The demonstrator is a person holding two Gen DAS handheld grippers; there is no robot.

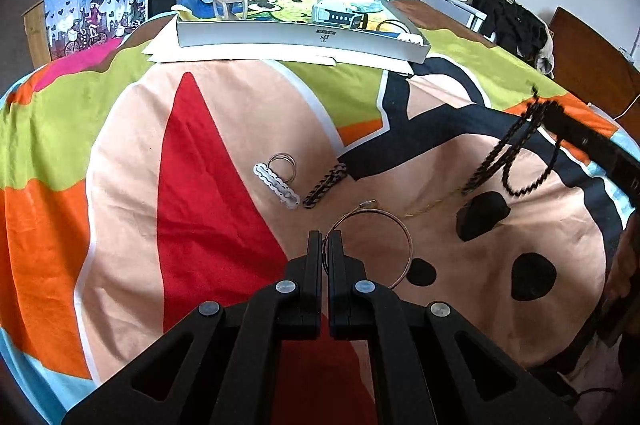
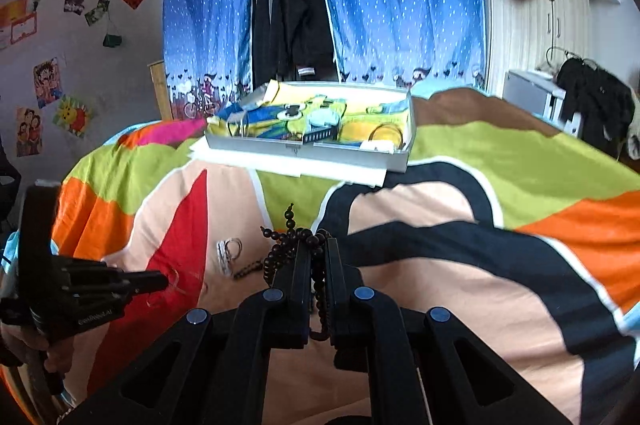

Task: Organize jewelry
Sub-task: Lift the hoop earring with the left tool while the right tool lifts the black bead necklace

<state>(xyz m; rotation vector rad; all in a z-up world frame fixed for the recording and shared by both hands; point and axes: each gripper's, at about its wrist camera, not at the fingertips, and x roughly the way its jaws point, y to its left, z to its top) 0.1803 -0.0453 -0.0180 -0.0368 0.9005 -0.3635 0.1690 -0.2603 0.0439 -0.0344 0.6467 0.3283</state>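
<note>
My left gripper is shut on a thin rose-gold wire hoop, which lies low over the bedspread to the right of the fingers. My right gripper is shut on a black bead necklace; the beads bunch at the fingertips and hang down between them. From the left wrist view the necklace dangles in loops from the right gripper above the bed. On the spread lie a white scalloped hair clip, silver rings, a braided black-and-gold clip and a fine gold chain.
A shallow white tray sits at the far side of the bed on white paper, holding small items on a cartoon liner. The left gripper shows low left in the right wrist view. Blue curtains and hanging clothes stand behind; a dark headboard is at right.
</note>
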